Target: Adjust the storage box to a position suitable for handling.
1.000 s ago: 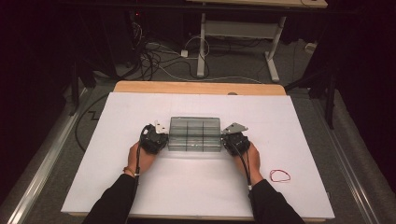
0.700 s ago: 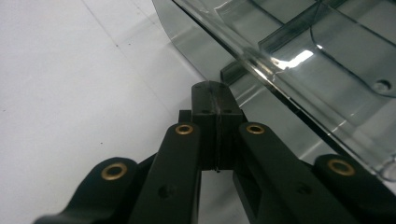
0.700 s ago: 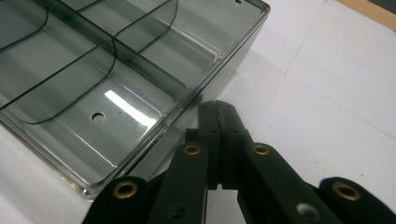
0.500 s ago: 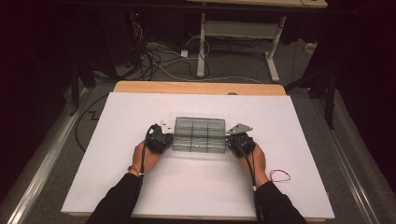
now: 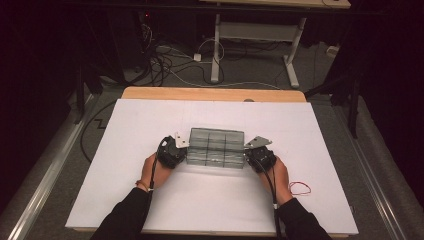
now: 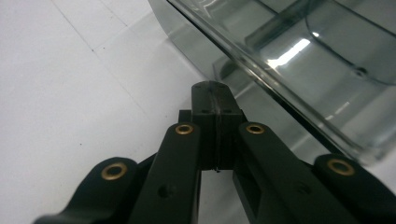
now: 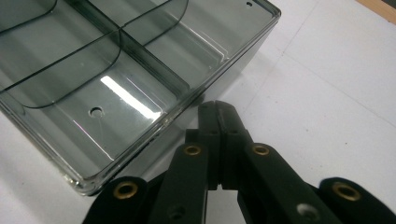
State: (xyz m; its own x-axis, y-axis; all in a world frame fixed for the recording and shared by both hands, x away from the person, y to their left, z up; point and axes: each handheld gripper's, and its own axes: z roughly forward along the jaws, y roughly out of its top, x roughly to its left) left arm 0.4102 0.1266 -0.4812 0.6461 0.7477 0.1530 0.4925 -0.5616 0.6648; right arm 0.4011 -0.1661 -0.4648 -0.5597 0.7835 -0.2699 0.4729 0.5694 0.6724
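Smoky clear plastic organizer box (image 5: 216, 148) sits near the middle of the white table (image 5: 125, 175), between the two grippers, its inside split by partitions into several compartments that look empty. Nearest the camera in the high view, the person's dark sleeves (image 5: 122, 217) come in from the bottom edge, and each hand holds a gripper at one short end of the box. The left gripper (image 5: 172, 151) stands just beside the box's left end; in the left gripper view its jaws are pressed together with nothing between them, and the tip (image 6: 215, 93) lies close against the lower side wall of the box (image 6: 299, 70), though I cannot tell whether it touches. The right gripper (image 5: 259, 157) stands just beside the right end; in the right gripper view its jaws are likewise closed on nothing, the tip (image 7: 217, 109) right at the outer wall near a corner of the box (image 7: 121, 93). A red rubber band (image 5: 299, 188) lies on the table to the right of the right hand. Farther off, a wooden strip (image 5: 210, 93) edges the table's far side, and cables (image 5: 170, 60) trail over the floor beyond.
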